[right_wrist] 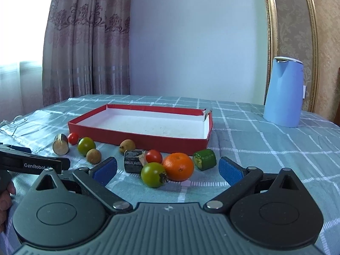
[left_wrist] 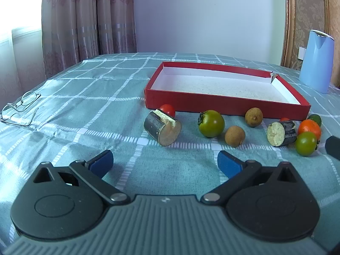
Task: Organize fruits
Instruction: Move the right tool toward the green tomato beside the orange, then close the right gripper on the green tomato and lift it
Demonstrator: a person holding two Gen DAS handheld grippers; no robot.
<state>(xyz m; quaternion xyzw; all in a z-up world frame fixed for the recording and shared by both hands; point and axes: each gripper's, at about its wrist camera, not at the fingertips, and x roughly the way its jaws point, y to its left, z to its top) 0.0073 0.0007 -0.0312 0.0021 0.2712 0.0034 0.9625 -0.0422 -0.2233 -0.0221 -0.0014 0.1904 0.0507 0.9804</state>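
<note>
Orange, green, red and brown fruits lie loose on the checked cloth in front of the red tray (right_wrist: 148, 142), none inside it. Counted from the right wrist view: one orange (right_wrist: 178, 166), two green tomatoes (right_wrist: 153, 174) (right_wrist: 86, 146), two red tomatoes (right_wrist: 153, 156) (right_wrist: 73, 138), two brown longans (right_wrist: 93, 156) (right_wrist: 127, 145), two dark cane pieces (right_wrist: 133, 161) (right_wrist: 61, 145) and one green chunk (right_wrist: 205, 159).

The orange touches the nearer green tomato, with a red tomato just behind them and a cane piece at their left. The green chunk lies just right of the orange. The other green tomato, a longan, a red tomato and the second cane piece cluster further left, near the tray's front left corner. The second longan sits alone against the tray's front wall.

The right claw (right_wrist: 167, 170) is spread wide and empty, its blue pads (right_wrist: 230, 171) either side of the orange group. The left claw (left_wrist: 164, 164) is likewise wide apart, holding nothing, short of the cane piece (left_wrist: 162, 127) ahead.

The tray is white inside. One blue kettle (right_wrist: 283, 91) stands to its right. One pair of glasses (left_wrist: 20, 108) lies well to the left on the table (left_wrist: 85, 97).
</note>
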